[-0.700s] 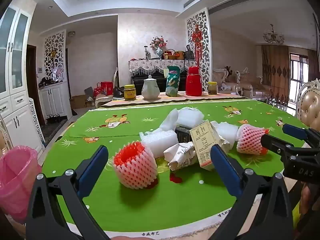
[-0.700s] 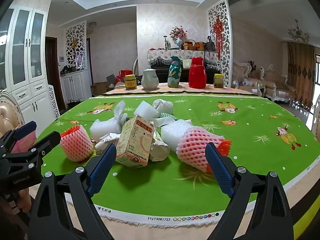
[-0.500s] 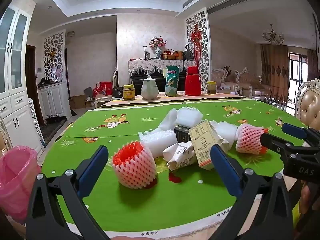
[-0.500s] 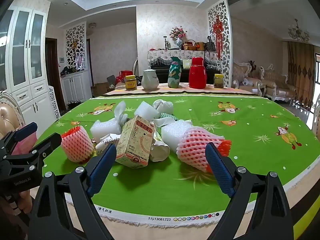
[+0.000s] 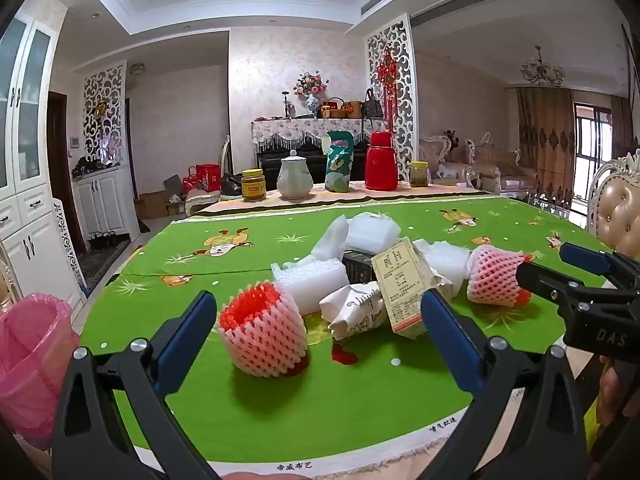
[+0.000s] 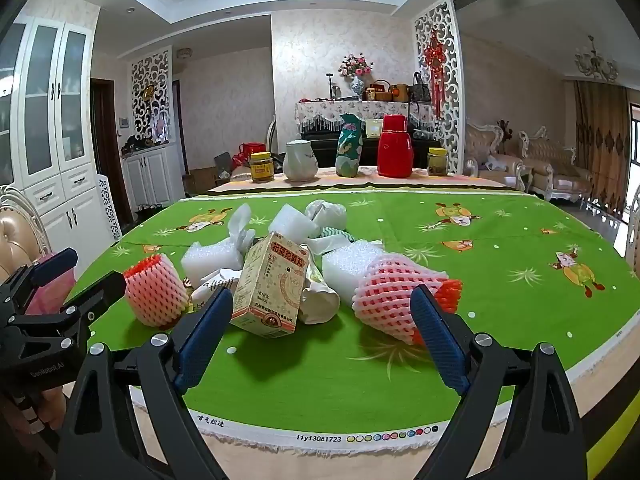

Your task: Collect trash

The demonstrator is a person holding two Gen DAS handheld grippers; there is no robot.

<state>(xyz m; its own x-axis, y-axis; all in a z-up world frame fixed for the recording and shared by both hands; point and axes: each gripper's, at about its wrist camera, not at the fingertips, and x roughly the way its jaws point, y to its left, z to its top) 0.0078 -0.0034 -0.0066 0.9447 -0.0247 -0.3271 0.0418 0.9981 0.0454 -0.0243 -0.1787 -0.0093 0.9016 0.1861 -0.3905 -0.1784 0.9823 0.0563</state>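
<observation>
A heap of trash lies on the green tablecloth (image 5: 360,412). It holds a pink foam fruit net (image 5: 262,332) at the near left, a second net (image 6: 394,298) at the right, a tan medicine box (image 6: 274,290), crumpled paper (image 5: 354,310) and white foam pieces (image 5: 310,280). My left gripper (image 5: 318,338) is open and empty, just short of the left net. My right gripper (image 6: 322,336) is open and empty, with the box and the right net between its fingers' line of sight. Each gripper shows at the edge of the other's view.
A bin lined with a pink bag (image 5: 30,360) stands off the table's left edge. Jars, a white teapot (image 5: 294,180), a green bag and a red flask (image 5: 380,166) stand at the table's far side. Padded chairs (image 5: 620,216) flank the table.
Both grippers have edged slightly toward the heap. Both stay open and empty. The trash has not moved.
</observation>
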